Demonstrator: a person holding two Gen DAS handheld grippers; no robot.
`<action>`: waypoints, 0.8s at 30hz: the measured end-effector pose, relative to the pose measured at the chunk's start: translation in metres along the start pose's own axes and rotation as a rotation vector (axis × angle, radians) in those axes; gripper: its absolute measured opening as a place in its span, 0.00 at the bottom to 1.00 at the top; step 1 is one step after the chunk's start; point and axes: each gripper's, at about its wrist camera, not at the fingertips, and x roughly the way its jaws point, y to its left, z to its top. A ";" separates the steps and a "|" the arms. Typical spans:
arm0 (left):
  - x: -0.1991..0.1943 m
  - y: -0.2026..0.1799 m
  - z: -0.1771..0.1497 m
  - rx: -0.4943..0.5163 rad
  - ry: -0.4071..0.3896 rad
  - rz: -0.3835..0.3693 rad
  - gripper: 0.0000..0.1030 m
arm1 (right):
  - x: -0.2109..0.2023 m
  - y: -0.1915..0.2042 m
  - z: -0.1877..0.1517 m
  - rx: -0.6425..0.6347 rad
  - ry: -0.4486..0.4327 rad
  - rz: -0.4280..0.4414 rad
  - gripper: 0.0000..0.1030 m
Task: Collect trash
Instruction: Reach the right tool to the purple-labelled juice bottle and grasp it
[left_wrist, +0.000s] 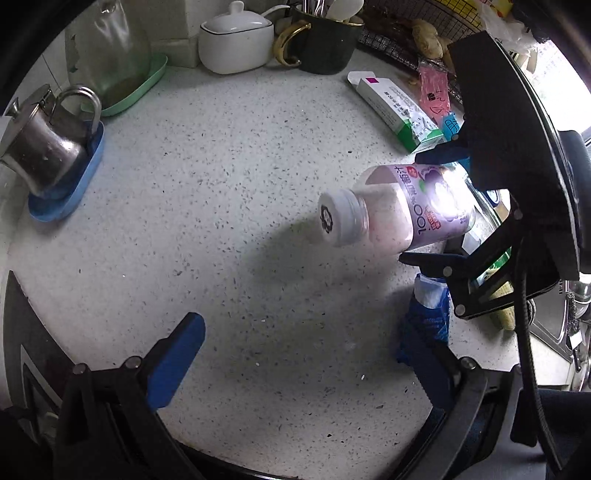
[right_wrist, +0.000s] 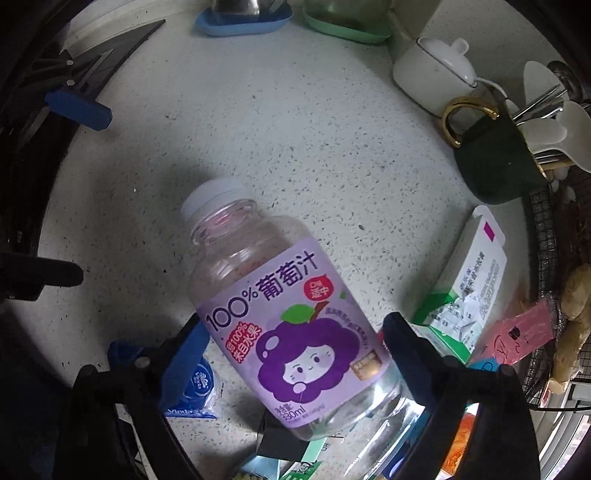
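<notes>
Here, a speckled white counter (left_wrist: 221, 184) fills both wrist views. The right gripper (right_wrist: 291, 332) points steeply down with a purple-labelled grape juice bottle (right_wrist: 280, 314) between its fingers. The bottle looks empty, its white cap (right_wrist: 210, 195) pointing away from the gripper. In the left wrist view its shadow falls apart from it on the counter, so it seems lifted. Both fingers appear to touch its sides, so the gripper is grasping the bottle. The left gripper (left_wrist: 299, 343) hangs beside it, released, its blue fingers wide apart with nothing between them. A blue tissue packet (right_wrist: 195, 387) lies just beside the bottle's base. A white and green carton (left_wrist: 399, 110) lies near a pink wrapper (left_wrist: 434, 92). At the counter's far edge stand a white lidded pot (left_wrist: 236, 40), a dark mug (left_wrist: 325, 40) with a gold handle, and a steel kettle (left_wrist: 40, 147) on a blue tray (left_wrist: 66, 199).
</notes>
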 end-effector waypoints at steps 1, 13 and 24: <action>0.002 0.000 0.000 0.003 0.003 0.003 1.00 | 0.003 0.000 0.002 -0.001 0.007 0.000 0.85; -0.009 -0.004 0.003 0.029 -0.029 -0.002 1.00 | -0.012 -0.025 0.020 0.235 -0.089 0.070 0.72; -0.027 -0.038 0.014 0.112 -0.085 -0.028 1.00 | -0.076 -0.040 -0.031 0.545 -0.277 0.032 0.70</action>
